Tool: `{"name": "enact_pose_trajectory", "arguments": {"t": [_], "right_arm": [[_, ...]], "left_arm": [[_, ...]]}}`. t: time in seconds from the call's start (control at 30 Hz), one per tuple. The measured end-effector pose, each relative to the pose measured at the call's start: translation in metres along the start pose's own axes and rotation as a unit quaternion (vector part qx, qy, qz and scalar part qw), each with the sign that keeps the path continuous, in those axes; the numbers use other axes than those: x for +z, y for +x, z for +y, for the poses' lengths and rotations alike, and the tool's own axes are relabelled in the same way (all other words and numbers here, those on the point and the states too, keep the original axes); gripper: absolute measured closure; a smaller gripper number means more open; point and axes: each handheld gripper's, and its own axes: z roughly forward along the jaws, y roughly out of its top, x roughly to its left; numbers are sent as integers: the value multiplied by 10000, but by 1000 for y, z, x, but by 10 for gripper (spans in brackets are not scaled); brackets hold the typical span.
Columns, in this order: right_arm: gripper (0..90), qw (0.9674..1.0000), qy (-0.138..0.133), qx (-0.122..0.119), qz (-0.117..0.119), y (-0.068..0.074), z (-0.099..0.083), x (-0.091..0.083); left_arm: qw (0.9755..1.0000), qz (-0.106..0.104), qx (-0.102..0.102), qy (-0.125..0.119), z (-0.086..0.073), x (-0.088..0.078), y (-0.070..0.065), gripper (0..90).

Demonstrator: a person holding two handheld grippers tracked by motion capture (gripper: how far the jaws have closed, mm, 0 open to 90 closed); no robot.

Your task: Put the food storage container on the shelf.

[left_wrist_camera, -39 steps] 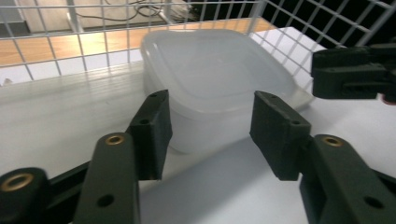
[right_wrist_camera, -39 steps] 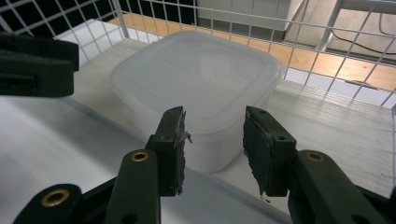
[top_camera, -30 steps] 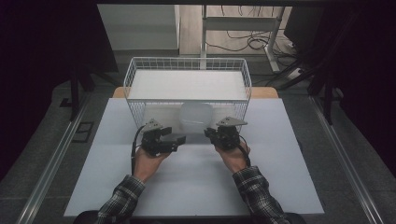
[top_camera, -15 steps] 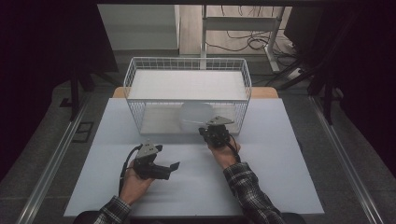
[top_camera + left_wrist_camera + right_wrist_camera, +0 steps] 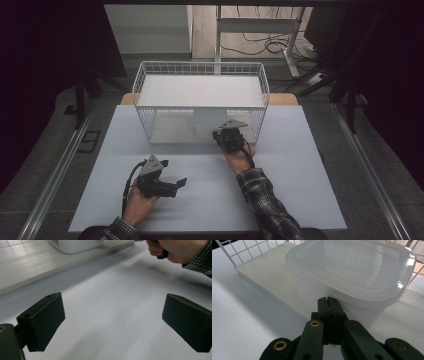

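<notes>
Right gripper view looks along the right claw (image 5: pixel 328 301), its jaws pressed together with nothing between them, the tips close to or touching the near wall of a lidded tub (image 5: pixel 352 272). The tub is translucent plastic and sits on a pale board inside a wire basket (image 5: pixel 200 70) on the desk (image 5: pixel 280 190). It looks empty, so probably light, and likely to skid under a push. Its walls are smooth and will likely flex; the stiff lid rim overhanging them seems the best place to pinch, or both short sides together. Left claw (image 5: pixel 176 184) hangs spread wide and empty over bare desk, well apart from the tub.
</notes>
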Motion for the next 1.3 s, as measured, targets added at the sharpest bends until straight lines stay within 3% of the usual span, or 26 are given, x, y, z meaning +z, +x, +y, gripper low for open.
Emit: {"name": "enact_pose_trajectory", "arguments": {"t": [0.17,0.43,0.6,1.03,1.3], "right_arm": [[845,10000,-11,-19,80,3,1,-2],[515,9993,1,56,369,8,-1,-11],[357,9991,66,-87,398,10,-4,-17],[153,9988,89,-195,436,12,-9,-35],[89,9982,76,-183,561,14,-13,-47]], "left_arm": [[10000,42,62,52,0,-1,0,42],[9997,76,-164,172,4,-6,7,44],[9995,55,-262,136,3,-7,11,32],[9996,203,-87,151,-2,-4,11,33],[9998,124,-63,124,-3,-3,13,37]]}}
